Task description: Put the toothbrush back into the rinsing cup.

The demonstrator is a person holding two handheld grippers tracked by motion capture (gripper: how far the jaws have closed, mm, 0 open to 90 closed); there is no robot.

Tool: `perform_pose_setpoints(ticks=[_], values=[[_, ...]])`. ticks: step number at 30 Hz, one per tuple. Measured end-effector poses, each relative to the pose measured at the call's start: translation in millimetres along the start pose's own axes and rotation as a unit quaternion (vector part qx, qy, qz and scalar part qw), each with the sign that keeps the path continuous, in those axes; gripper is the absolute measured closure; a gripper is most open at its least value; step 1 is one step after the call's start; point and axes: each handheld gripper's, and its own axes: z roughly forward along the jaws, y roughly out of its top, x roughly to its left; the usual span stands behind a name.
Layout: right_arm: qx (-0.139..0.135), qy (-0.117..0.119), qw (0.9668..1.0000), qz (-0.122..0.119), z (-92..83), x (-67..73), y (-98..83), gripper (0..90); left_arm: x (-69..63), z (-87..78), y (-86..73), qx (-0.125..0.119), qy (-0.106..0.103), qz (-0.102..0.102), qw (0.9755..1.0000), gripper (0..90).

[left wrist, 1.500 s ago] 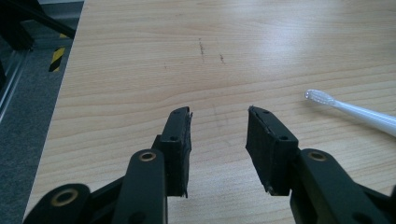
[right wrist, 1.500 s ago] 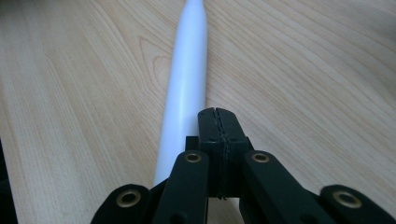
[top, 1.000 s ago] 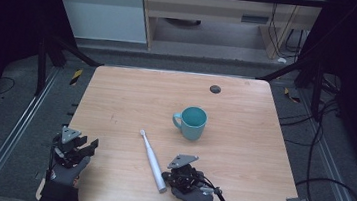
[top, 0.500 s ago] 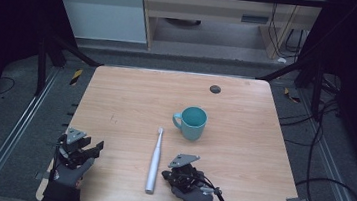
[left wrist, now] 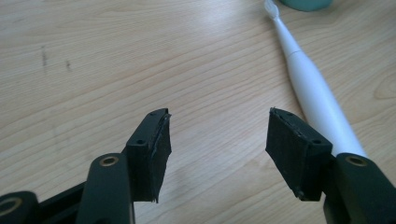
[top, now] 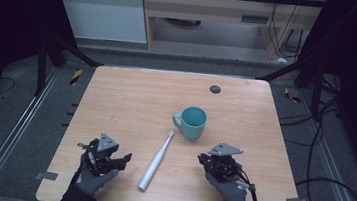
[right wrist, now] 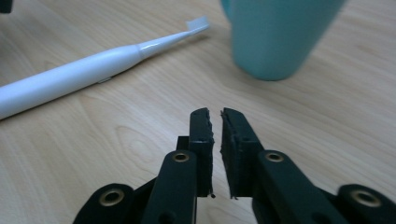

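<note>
White plastic toothbrush [top: 156, 161] lies flat on the wooden bench [top: 131, 95], between the two grippers, its bristle end pointing toward the teal mug [top: 191, 123] and stopping just short of it. Neither gripper touches it.

Left gripper [top: 119, 158]: fingers [left wrist: 152, 151] spread wide, grasping nothing, low over the bench just beside the handle end of the toothbrush. Right gripper [top: 204, 159]: fingers [right wrist: 201, 140] clenched almost together, a thin slit between them, nothing held; it sits near the mug, apart from the toothbrush.

Judgement: the step in hand is the approach to pick up the toothbrush, with the left gripper better placed. The next move calls for shifting the spread fingers sideways to straddle the thick handle, then closing squarely so the round body does not roll out.

The high view gives the overall layout and a dark round mark [top: 215, 89] at the far edge. The left gripper view shows the handle lying just outside its right-hand finger. The right gripper view shows the bristles close to the mug's base.
</note>
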Motion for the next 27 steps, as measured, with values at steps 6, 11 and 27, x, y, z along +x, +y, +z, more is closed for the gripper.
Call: perform_pose_setpoints(ticks=[6,11,27], values=[[-0.004,-0.029,0.9996,0.008,-16.2,-20.9,-6.0,72.3,-12.9,-0.3,7.4,0.001,-0.018,0.015,0.9997,39.1],[-0.003,-0.06,0.9979,0.024,-29.6,-42.5,-18.7,64.9,-22.3,4.1,11.8,0.017,-0.031,0.032,0.9988,37.0],[0.016,-0.109,0.9933,0.034,-36.3,-66.6,-31.7,56.1,-47.2,12.6,31.4,0.061,-0.052,0.066,0.9946,31.2]])
